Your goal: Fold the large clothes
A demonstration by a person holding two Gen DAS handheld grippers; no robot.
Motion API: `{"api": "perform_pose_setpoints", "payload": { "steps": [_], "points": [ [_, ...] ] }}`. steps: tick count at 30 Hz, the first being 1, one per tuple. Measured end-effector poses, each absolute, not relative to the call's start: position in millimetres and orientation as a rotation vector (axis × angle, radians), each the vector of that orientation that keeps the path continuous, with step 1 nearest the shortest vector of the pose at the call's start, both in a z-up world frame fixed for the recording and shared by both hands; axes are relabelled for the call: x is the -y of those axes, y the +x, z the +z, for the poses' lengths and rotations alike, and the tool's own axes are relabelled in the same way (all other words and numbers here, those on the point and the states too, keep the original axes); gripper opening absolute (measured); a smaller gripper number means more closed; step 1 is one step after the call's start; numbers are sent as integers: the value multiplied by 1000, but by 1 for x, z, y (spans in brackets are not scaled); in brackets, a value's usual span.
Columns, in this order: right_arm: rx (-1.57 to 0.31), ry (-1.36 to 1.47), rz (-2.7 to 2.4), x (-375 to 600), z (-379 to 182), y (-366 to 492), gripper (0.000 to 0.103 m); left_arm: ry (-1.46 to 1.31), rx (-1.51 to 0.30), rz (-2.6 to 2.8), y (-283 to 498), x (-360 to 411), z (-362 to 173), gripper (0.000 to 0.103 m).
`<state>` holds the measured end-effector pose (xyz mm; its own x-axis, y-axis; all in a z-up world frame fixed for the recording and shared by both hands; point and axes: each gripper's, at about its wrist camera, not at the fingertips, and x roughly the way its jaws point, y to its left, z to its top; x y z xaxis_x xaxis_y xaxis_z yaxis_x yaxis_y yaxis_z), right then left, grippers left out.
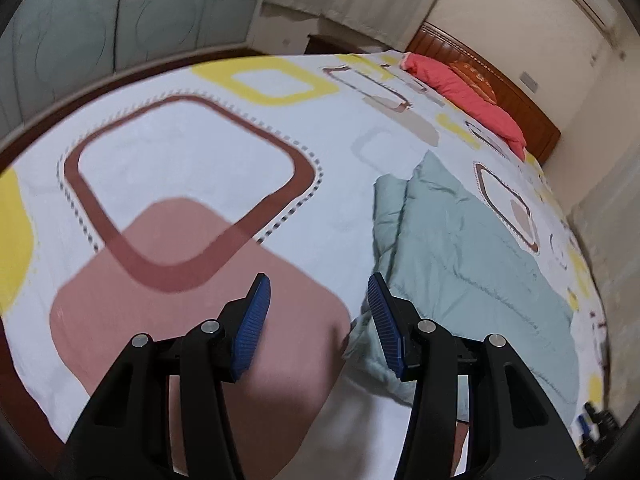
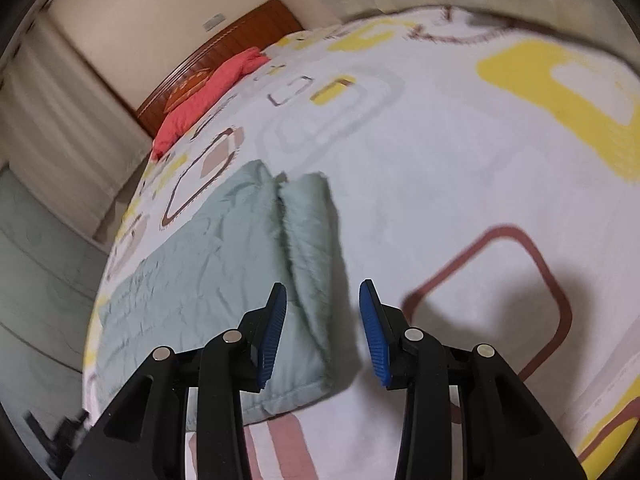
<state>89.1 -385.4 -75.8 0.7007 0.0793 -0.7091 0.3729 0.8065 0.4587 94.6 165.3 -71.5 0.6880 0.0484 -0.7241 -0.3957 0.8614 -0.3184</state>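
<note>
A pale green quilted garment point(image 1: 472, 256) lies folded on the bed, long and flat, with a narrower folded strip along one side. It also shows in the right wrist view point(image 2: 224, 272). My left gripper point(image 1: 318, 326) is open and empty, above the bedsheet just left of the garment's near edge. My right gripper point(image 2: 322, 336) is open and empty, hovering over the garment's near right corner and folded strip point(image 2: 312, 248).
The bed is covered by a white sheet point(image 1: 192, 152) with brown, pink and yellow square patterns. A red pillow point(image 1: 468, 92) and a wooden headboard point(image 1: 492, 76) are at the far end. Floor runs along the bed's side point(image 2: 36, 280).
</note>
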Motion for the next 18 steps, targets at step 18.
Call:
{"api": "perform_pose_setpoints", "payload": {
  "steps": [18],
  "points": [
    [-858, 194, 124, 206, -47, 181, 39, -253, -791, 103, 152, -73, -56, 50]
  ]
}}
